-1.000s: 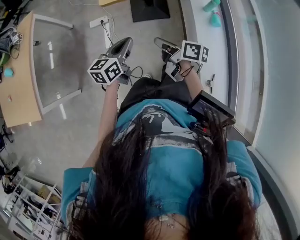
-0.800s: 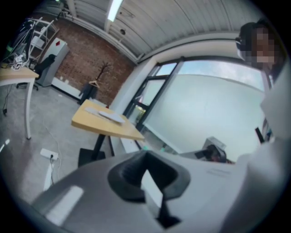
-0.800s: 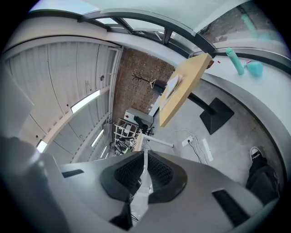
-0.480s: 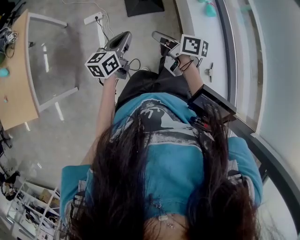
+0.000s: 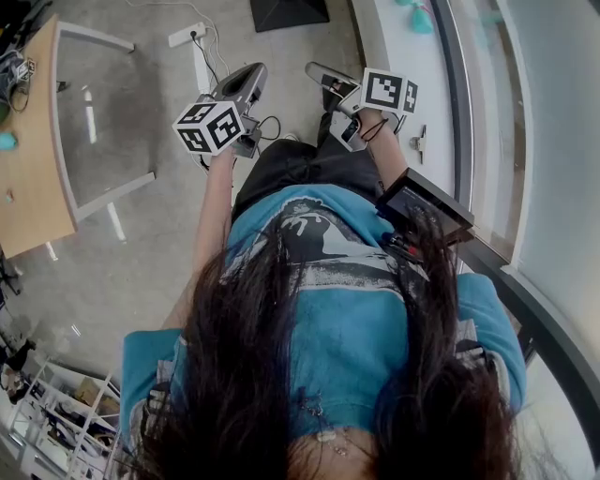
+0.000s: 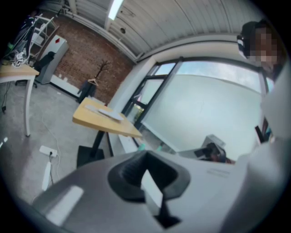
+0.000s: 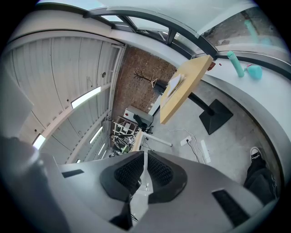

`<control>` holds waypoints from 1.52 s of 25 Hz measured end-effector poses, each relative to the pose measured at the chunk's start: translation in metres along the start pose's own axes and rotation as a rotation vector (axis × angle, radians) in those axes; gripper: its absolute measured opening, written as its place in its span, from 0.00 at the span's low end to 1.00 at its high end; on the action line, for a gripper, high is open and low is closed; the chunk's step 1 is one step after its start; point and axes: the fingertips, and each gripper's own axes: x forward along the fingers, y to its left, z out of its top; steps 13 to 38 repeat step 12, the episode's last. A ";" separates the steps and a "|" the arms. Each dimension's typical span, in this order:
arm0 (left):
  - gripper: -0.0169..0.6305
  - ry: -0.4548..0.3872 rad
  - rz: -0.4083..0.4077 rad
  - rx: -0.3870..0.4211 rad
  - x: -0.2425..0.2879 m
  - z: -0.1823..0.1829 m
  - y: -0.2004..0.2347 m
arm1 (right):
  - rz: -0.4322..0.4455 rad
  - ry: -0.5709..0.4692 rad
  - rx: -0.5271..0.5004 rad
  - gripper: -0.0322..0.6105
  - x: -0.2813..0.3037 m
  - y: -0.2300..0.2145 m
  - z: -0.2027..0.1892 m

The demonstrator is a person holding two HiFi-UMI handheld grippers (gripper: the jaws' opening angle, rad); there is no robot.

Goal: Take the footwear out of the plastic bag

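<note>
Well, L gripper & R gripper, grey w/ ribbed black pads, both closed tight, empty.

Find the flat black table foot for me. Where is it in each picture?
Head view: the black foot is at the top edge, near the middle.
Left gripper view: lower left, under the wooden table.
Right gripper view: right of middle, on the floor.
Shared landmark: the white power strip on the floor nearby.
</note>
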 end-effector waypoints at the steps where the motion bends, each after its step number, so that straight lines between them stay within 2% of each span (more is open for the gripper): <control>1: 0.02 0.001 0.002 -0.002 0.000 -0.001 0.000 | -0.001 0.002 0.002 0.11 0.000 -0.001 0.000; 12: 0.02 0.016 0.026 -0.029 0.012 -0.007 0.006 | -0.007 0.014 0.032 0.11 0.000 -0.015 0.009; 38: 0.02 0.016 0.026 -0.029 0.012 -0.007 0.006 | -0.007 0.014 0.032 0.11 0.000 -0.015 0.009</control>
